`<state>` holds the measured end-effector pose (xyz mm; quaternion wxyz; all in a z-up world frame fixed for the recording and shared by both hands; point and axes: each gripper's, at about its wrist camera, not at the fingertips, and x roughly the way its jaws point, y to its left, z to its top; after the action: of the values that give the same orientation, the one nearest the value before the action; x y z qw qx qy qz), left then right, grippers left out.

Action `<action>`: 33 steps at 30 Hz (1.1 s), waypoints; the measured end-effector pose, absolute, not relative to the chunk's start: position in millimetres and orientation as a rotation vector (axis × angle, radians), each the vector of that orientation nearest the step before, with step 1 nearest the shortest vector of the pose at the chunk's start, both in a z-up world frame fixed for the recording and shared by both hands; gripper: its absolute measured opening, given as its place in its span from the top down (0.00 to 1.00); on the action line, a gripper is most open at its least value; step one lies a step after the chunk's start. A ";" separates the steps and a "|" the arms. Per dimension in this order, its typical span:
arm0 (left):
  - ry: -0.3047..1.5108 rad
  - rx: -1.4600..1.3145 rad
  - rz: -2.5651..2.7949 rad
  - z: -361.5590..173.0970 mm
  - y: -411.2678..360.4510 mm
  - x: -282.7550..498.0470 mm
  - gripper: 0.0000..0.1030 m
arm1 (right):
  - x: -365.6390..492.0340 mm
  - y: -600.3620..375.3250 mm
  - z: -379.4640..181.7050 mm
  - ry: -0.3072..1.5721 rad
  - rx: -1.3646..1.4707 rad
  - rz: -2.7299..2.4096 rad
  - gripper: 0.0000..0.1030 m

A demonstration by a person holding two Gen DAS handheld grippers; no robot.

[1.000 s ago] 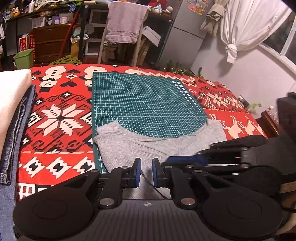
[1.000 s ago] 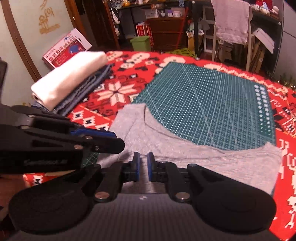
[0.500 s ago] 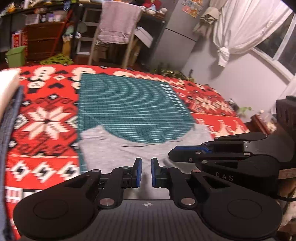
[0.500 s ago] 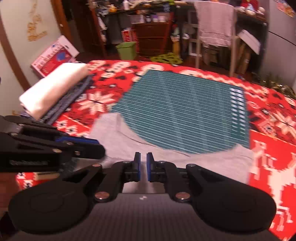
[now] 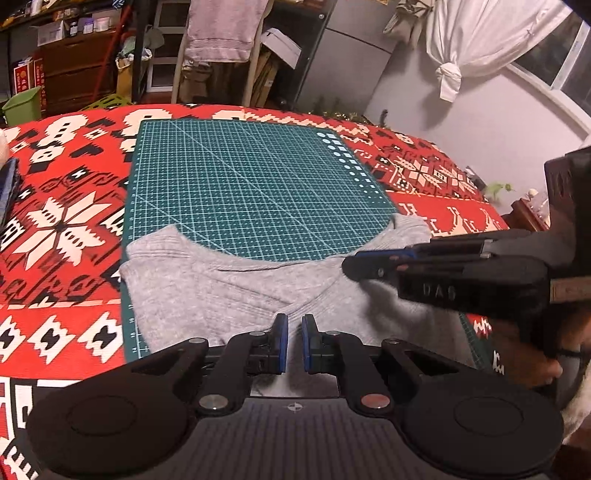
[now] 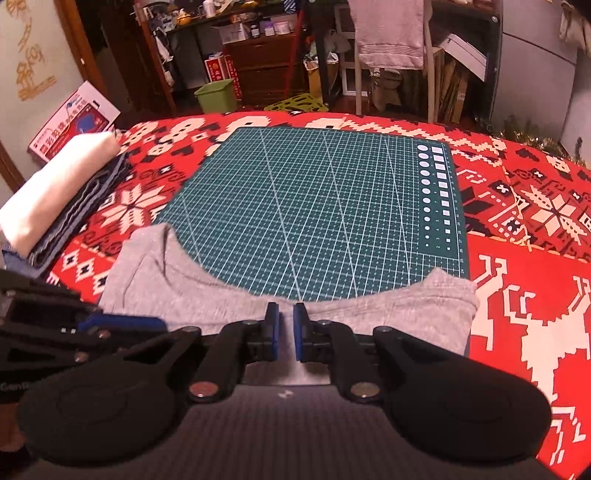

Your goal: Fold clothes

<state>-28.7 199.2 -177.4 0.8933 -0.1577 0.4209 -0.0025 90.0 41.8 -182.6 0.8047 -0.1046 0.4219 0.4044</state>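
Note:
A grey garment [image 5: 221, 288] lies on the near part of the green cutting mat [image 5: 251, 184], its curved neckline facing away from me. My left gripper [image 5: 293, 341] is at the garment's near middle, its blue pads drawn close with grey cloth in the narrow gap. A raised crease runs from there to my right gripper [image 5: 351, 264], which comes in from the right, low over the cloth. In the right wrist view the right gripper [image 6: 285, 330] also pinches the grey garment [image 6: 399, 310] near the neckline, and the left gripper [image 6: 122, 325] lies at the left.
A red patterned cloth [image 6: 517, 295] covers the table under the mat [image 6: 325, 206]. A stack of folded clothes, white on denim [image 6: 55, 195], sits at the left edge. A chair with a towel [image 5: 221, 29], shelves and a green bin [image 6: 216, 94] stand beyond the table.
Both grippers have shifted a little to the right over the garment, so the folded stack has slid out of the left wrist view. A crease now runs between them.

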 end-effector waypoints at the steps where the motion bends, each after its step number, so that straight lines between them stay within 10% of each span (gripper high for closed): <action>1: 0.873 -0.328 -0.004 -177.6 199.8 -29.2 0.92 | 91.3 40.7 -180.7 0.902 -0.217 0.861 0.92; 33: 0.871 -0.387 -0.015 -176.3 209.2 -37.0 0.91 | 145.3 -46.5 -166.5 0.887 -0.034 0.669 0.90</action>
<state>-37.0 209.2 -176.3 0.8885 -0.1860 0.4193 -0.0072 145.3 -46.5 -166.5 0.8495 -0.0160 0.4211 0.3174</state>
